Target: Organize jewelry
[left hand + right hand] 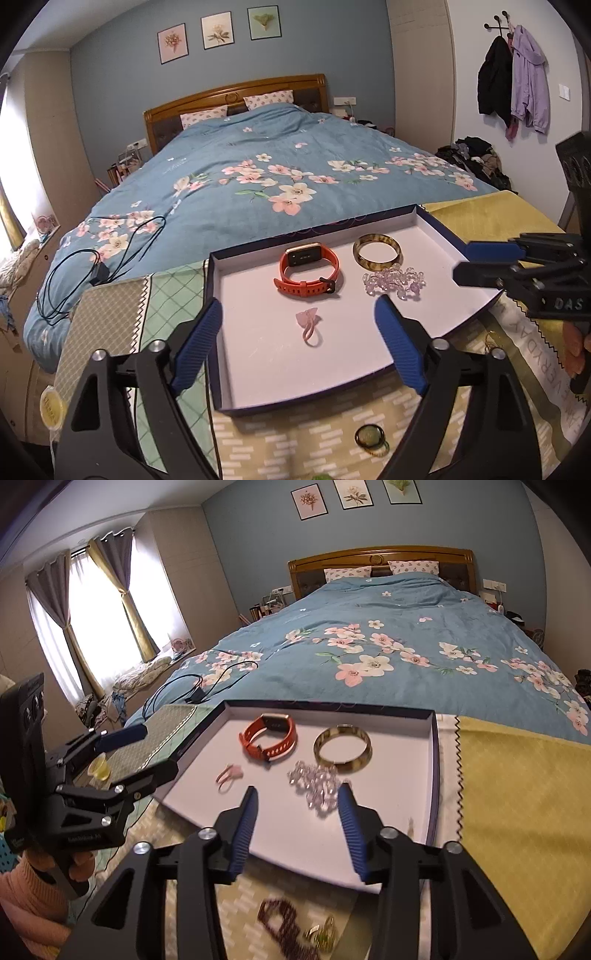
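A: What lies nearest?

B: A green ring (370, 435) on the patterned cloth (295, 435), just before the tray (258, 373).

A: And the tools?

B: The left tool (298, 339) is spread wide and empty, over the tray's near edge; the right tool (297, 829) is also apart, holding nothing.

A: Inside the tray?

B: A pink ring (309, 325) nearest, then clear beads (395, 282), an orange watch (309, 269) and an amber bangle (376, 253). The bed (258, 155) lies beyond.

Orange silicone-strap watch (308, 271), amber-brown mottled bangle (376, 252), clear lilac bead bracelet (394, 282), pale pink ring (309, 325) showing against white-lined navy cardboard tray (258, 369); blue quilt with pink-white blossoms (258, 177) showing behind.
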Motion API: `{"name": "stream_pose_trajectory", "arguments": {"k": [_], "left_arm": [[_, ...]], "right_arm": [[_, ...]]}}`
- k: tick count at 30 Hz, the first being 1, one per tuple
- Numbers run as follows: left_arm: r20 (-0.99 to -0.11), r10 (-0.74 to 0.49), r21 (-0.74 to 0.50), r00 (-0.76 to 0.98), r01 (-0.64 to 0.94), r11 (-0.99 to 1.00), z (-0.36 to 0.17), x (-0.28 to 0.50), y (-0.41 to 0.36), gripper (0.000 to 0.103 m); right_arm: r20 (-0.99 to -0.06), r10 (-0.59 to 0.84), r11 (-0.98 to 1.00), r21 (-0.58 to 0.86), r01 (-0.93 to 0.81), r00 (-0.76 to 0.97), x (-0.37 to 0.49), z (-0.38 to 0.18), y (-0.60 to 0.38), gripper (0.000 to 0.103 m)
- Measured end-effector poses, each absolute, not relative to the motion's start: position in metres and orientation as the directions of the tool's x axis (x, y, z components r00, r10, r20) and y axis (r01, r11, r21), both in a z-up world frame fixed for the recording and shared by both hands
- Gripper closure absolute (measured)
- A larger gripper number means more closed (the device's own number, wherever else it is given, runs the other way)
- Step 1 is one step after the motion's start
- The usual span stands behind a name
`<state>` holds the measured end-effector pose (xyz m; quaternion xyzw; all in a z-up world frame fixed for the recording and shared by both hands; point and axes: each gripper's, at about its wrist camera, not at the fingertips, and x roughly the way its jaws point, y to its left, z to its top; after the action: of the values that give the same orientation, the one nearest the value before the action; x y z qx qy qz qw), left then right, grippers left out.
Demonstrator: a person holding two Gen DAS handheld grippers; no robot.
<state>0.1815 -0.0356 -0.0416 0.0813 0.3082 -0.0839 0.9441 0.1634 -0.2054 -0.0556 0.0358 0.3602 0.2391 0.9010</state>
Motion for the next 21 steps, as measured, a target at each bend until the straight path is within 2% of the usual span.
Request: {"name": "stream_pose_trajectory", "arguments": {"k": [9, 16, 19, 21], "left_arm": [[-0.582, -0.098, 0.108, 0.807, 0.196, 0.975, -0.043, 0.149, -0.034, 0.009], [-0.598, -0.128, 0.07, 0.791, 0.211, 0.975, -0.051, 0.131, -0.025, 0.009], [-0.604, -0.14, 0.056, 0.784, 0.217, 0.975, -0.056, 0.124, -0.022, 0.009], [-0.606, -0.143, 0.053, 0.782, 0.219, 0.974, -0.059, 0.121, -0.02, 0.009]], "right_arm": [[-0.657, 0.428, 0.894, 0.205, -0.399, 0.621, 0.129, -0.067, -0.213, 0.055], [-0.707, 0.402, 0.906, 0.216, -0.363, 0.583, 0.111, -0.091, -0.226, 0.055], [-0.725, 0.389, 0.911, 0.214, -0.351, 0.568, 0.106, -0.098, -0.231, 0.057], [-0.731, 0.387, 0.912, 0.213, -0.35, 0.562, 0.105, -0.1, -0.232, 0.063]]}}
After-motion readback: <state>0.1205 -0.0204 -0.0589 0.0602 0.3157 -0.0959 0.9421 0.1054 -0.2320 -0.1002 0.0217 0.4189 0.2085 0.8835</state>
